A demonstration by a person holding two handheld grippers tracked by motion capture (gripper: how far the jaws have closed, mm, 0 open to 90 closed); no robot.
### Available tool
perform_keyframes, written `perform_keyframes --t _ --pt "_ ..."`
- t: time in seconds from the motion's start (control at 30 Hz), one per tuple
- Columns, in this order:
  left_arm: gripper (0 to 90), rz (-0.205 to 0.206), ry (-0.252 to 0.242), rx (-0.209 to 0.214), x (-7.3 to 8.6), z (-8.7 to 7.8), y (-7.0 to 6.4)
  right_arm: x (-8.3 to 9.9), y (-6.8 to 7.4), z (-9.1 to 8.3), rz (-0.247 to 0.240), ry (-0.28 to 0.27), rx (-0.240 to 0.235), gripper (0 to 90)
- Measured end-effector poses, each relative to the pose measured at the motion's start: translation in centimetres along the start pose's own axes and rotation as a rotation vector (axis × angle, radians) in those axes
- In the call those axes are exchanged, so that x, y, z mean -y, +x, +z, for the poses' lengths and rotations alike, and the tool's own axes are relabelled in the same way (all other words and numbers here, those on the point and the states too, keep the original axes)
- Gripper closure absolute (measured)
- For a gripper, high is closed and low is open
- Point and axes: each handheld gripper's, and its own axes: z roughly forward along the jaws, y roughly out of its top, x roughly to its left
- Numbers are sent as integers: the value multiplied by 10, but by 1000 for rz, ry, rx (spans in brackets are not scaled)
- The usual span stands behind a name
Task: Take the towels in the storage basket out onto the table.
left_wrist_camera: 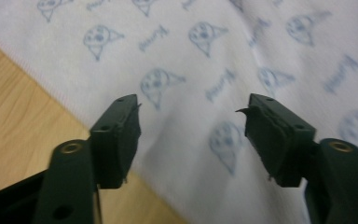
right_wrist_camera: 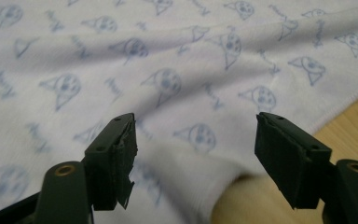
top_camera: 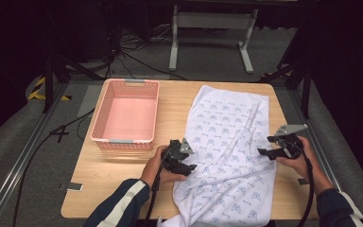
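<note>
A white towel point(top_camera: 229, 151) lies spread down the right half of the wooden table point(top_camera: 123, 175), rumpled with long creases, its near end hanging over the front edge. It carries a repeating pale blue print: little cone-shaped cartoon faces paired with a short cursive word, too blurred in every view to read. Over on the left, well apart from the cloth, sits an empty pink basket point(top_camera: 99, 124) with grey handles.

The left gripper point(top_camera: 183, 163) is at the towel's left edge, about midway along. In the left gripper view its jaws stand wide apart, the gripper point(left_wrist_camera: 193, 133) hanging just over the hem, with bare wood showing to the left of the cloth point(left_wrist_camera: 242, 56). Nothing sits between the pads.

The right gripper point(top_camera: 274, 146) is at the opposite edge of the towel, near the table's right side. Its own view has the gripper point(right_wrist_camera: 193, 156) spread wide too, poised above the fabric point(right_wrist_camera: 168, 60) where a folded border meets the wood at lower right. No cloth is pinched there either.
</note>
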Motion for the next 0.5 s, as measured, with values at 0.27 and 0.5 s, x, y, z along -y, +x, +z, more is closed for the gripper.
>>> perform_keyframes --t 0.27,0.5 --pt "346 -95 22 -73 -29 33 35 -10 -28 46 77 88 63 275" --pt "819 -61 33 -56 -23 35 38 -1 -32 41 114 57 3 491"
